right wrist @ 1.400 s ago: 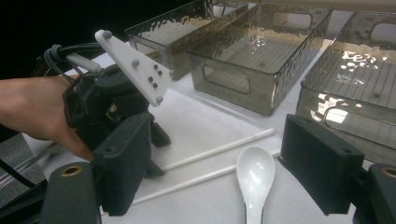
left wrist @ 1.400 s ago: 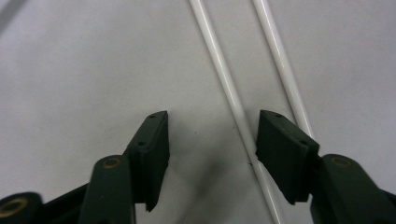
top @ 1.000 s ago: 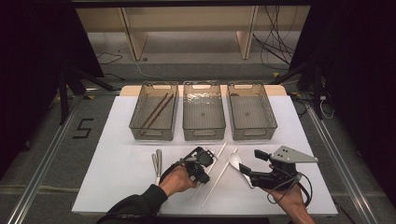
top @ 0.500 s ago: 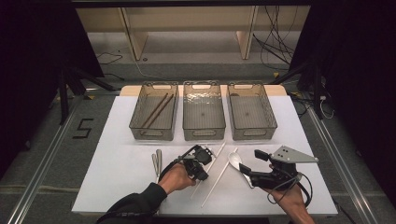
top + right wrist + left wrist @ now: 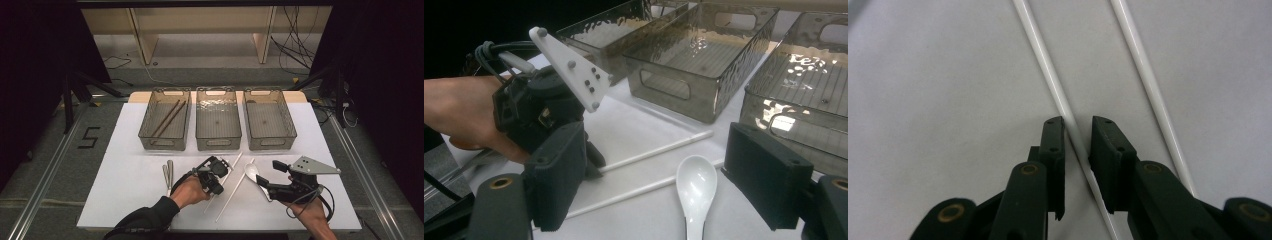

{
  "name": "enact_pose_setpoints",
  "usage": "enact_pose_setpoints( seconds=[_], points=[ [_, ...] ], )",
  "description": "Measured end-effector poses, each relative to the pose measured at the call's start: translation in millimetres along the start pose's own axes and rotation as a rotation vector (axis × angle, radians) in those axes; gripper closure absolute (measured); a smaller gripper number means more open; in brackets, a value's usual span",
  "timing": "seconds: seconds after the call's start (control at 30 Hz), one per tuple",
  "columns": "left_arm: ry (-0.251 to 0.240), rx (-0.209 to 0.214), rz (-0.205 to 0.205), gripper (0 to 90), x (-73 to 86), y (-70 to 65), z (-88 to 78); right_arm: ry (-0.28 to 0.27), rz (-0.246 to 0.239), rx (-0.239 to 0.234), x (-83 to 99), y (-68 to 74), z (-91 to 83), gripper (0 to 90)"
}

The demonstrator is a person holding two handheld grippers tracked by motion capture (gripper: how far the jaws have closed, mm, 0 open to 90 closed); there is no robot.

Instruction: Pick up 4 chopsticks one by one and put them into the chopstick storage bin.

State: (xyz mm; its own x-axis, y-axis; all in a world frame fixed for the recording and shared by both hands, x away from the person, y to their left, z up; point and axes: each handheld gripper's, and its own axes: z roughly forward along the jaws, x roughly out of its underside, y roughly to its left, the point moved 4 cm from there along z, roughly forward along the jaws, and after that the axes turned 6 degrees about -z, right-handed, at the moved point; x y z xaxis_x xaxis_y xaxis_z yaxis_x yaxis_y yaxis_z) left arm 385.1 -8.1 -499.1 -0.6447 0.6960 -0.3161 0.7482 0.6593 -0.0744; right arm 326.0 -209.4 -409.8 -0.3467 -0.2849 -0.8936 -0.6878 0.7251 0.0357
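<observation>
We have the left gripper [image 5: 1077, 145] down on the table, jaws a little apart astride one white chopstick [image 5: 1048, 75], not yet clamped. Close squarely, lift level (its twin [image 5: 1148, 85] lies just beside). Right gripper [image 5: 659, 185] hovers wide open, empty, over the spoon [image 5: 695, 187].

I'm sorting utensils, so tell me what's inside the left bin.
The left bin holds two dark chopsticks lying diagonally on its floor. Its near wall is tinted and textured, so anything small right behind it can't be made out.
</observation>
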Motion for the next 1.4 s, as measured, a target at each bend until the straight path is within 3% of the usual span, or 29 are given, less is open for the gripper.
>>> enact_pose_setpoints(
  seconds=[0.3,0.83,1.4],
  points=[
    [0.003,0.021,-0.017,78.5,-0.6,3.3,-0.9,0.0,-0.002,0.0,0.1,0.3,-0.2,25.5],
    [0.015,0.013,-0.021,84.7,-0.7,9.1,-1.2,0.0,-0.001,0.0,-0.1,-0.2,-0.8,25.6],
    [0.013,0.027,-0.038,85.2,0.2,15.2,-2.9,-0.004,0.003,0.002,-0.6,-1.0,-1.6,25.6]
  ],
)
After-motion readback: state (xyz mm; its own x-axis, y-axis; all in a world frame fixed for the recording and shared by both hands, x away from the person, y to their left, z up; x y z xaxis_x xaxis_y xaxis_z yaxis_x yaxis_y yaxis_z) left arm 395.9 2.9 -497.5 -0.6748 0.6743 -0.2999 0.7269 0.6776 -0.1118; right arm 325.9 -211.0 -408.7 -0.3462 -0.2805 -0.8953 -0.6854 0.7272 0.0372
